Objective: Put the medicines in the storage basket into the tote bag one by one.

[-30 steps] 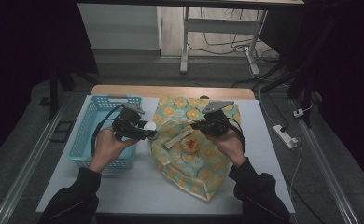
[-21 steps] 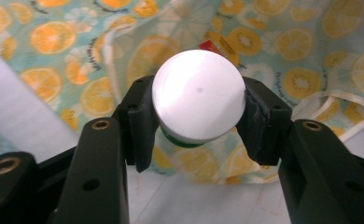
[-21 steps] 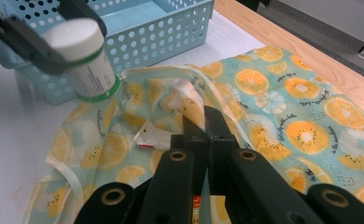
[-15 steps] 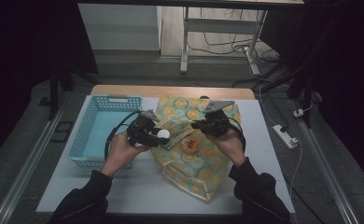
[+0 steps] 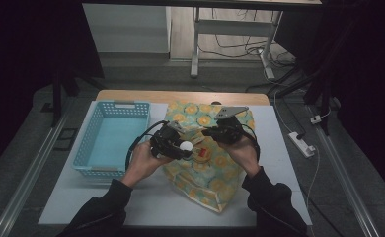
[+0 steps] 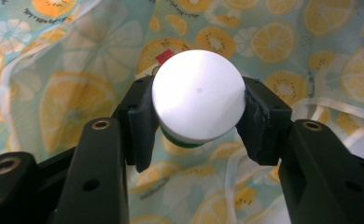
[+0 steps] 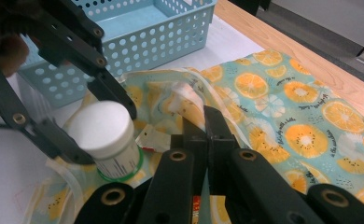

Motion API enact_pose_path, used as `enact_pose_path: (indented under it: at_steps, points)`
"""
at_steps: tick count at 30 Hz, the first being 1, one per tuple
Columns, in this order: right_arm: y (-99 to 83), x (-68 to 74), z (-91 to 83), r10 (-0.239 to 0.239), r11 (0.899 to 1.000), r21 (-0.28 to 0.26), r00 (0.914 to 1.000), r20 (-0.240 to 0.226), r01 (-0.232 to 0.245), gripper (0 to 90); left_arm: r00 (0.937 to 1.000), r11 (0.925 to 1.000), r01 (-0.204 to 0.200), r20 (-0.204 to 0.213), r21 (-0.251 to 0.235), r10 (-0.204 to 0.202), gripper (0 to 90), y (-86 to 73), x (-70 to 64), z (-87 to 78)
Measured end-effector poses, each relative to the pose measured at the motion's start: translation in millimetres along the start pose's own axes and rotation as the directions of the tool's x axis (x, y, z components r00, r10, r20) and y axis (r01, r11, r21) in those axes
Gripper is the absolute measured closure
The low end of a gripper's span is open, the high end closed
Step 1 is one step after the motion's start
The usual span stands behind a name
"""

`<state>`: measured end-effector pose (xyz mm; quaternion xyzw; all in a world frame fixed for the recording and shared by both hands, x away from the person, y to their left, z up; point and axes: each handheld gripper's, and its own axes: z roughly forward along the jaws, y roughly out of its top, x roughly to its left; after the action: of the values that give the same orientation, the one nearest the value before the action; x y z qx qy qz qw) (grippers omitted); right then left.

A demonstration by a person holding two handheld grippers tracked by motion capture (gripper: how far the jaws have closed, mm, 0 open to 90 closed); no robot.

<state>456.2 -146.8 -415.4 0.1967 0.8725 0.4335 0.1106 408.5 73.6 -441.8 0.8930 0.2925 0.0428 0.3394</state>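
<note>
jar [image 6: 198, 100] with round white lid and green band, clenched in left claw [image 6: 196, 116]; right claw [image 7: 203, 126] pinching bag [image 7: 283, 107]

We see a small jar [image 6: 198, 100] with a white lid and a green band at its lower edge. The bag [image 5: 215, 175] is pale turquoise, printed with orange and yellow citrus slices. The basket [image 5: 89, 153] is light blue. Our two grippers, left [image 6: 196, 121] and right [image 7: 207, 133], are black.
</note>
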Motion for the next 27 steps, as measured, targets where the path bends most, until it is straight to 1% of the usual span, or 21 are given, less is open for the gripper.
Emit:
enact_pose_path:
  at_steps: [4,11,14,17,23,27]
  points:
    - [0.0,0.2,0.3,-0.002,1.0,0.002,1.0,-0.001,0.002,89.5,1.0,1.0,-0.002,-0.002,0.007,0.002,50.8,4.8,1.3,8.4]
    - [0.0,0.1,0.4,-0.001,1.0,0.001,1.0,-0.002,0.001,89.5,0.9999,0.9999,0.004,-0.015,0.011,-0.003,50.8,13.2,7.6,21.3]
    - [0.0,0.2,0.5,-0.001,1.0,0.002,1.0,-0.001,0.001,89.5,0.9996,0.9998,0.012,-0.024,0.014,-0.011,50.8,16.2,10.4,26.7]
    - [-0.1,0.4,0.8,-0.001,1.0,0.003,1.0,-0.001,0.001,89.5,0.9988,0.9996,0.024,-0.043,0.013,-0.024,50.8,18.4,14.2,31.4]
    - [-0.2,0.6,1.6,-0.003,1.0,0.005,1.0,-0.003,0.003,89.5,0.9966,0.9988,0.048,-0.068,0.003,-0.048,50.8,20.9,23.1,37.5]
    - [-0.6,0.4,2.4,-0.005,1.0,0.01,1.0,-0.003,0.005,89.5,0.996,0.9981,0.061,-0.064,-0.007,-0.062,50.7,22.1,27.5,41.5]
